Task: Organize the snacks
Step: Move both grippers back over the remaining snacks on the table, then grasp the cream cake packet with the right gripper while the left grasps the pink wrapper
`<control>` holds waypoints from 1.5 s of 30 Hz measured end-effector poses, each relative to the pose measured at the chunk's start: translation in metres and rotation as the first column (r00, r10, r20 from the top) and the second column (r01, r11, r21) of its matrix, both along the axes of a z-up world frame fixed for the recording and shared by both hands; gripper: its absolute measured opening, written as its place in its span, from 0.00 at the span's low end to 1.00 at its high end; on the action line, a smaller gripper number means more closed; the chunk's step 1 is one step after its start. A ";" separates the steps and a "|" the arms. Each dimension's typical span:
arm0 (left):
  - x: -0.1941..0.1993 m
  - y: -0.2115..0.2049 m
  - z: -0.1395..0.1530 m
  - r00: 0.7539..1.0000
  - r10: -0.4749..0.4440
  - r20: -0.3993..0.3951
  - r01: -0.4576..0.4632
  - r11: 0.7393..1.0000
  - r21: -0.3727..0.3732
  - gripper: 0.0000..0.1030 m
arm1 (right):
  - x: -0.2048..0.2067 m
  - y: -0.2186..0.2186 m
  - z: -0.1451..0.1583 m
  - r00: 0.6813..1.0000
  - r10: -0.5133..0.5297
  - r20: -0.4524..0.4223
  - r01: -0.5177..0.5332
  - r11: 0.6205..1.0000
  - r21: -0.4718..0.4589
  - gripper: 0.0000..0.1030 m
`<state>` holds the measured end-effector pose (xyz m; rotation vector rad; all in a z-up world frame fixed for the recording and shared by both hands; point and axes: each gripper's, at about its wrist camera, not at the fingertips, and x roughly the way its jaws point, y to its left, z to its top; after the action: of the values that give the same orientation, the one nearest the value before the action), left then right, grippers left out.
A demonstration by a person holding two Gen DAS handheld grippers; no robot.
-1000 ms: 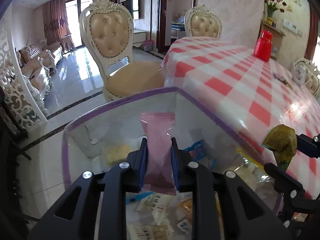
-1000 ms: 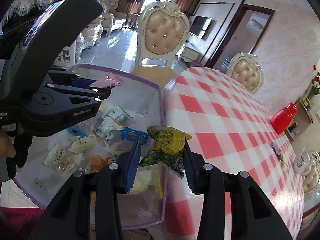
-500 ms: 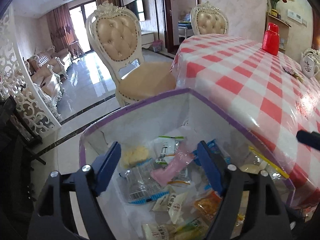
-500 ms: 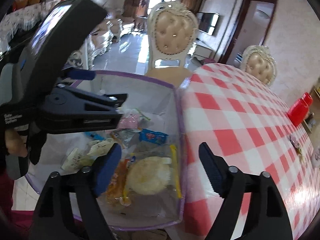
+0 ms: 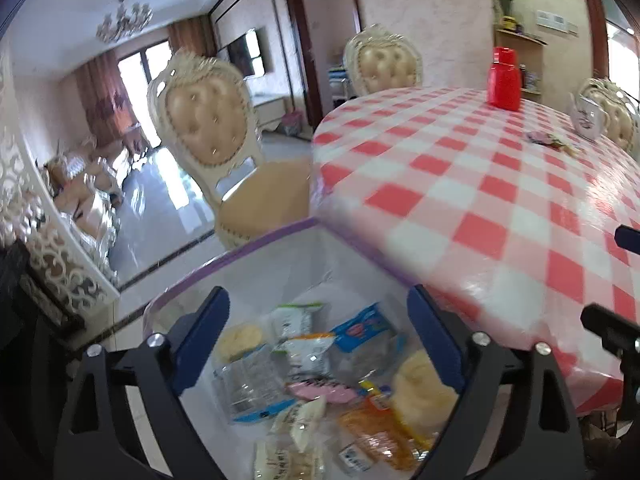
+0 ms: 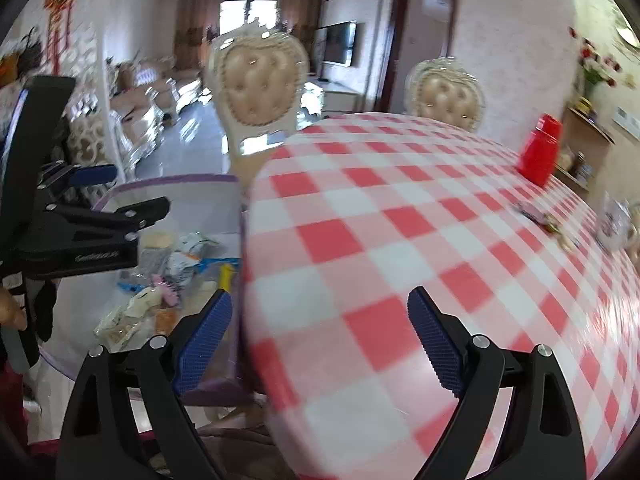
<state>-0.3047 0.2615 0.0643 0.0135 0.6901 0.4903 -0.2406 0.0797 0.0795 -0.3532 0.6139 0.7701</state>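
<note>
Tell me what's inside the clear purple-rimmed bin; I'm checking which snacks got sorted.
The bin holds a loose pile: a pink packet, a blue packet, an orange packet, round yellow cakes and white wrappers. Whatever lies beneath the pile is covered.

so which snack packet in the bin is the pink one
The pink packet lies flat near the middle of the clear bin, between the clear-wrapped packet and the orange one. It is the only pink wrapper; the rest are white, blue, orange or yellow.
</note>
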 end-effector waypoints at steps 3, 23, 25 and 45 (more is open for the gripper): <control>0.009 -0.024 0.006 0.999 -0.050 0.005 0.050 0.998 0.023 0.91 | 0.009 -0.028 0.001 0.998 -0.053 -0.014 0.054 0.998 0.028 0.84; 0.125 -0.230 -0.008 0.885 -0.440 -0.152 0.459 0.879 0.132 0.94 | 0.095 -0.246 -0.018 0.873 -0.467 -0.141 0.487 0.853 0.188 0.84; 0.145 -0.251 -0.014 0.863 -0.472 -0.178 0.497 0.857 0.135 0.94 | 0.109 -0.265 -0.020 0.851 -0.504 -0.149 0.524 0.831 0.184 0.84; 0.425 -0.189 -0.024 0.982 0.066 0.178 0.015 0.909 -0.418 0.97 | 0.313 -0.321 -0.043 0.714 -0.647 -0.266 0.691 0.712 0.122 0.84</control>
<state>0.1201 0.0724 0.0408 -0.4426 0.5972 0.3544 0.0728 -0.2409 0.0367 0.1687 0.7821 0.1476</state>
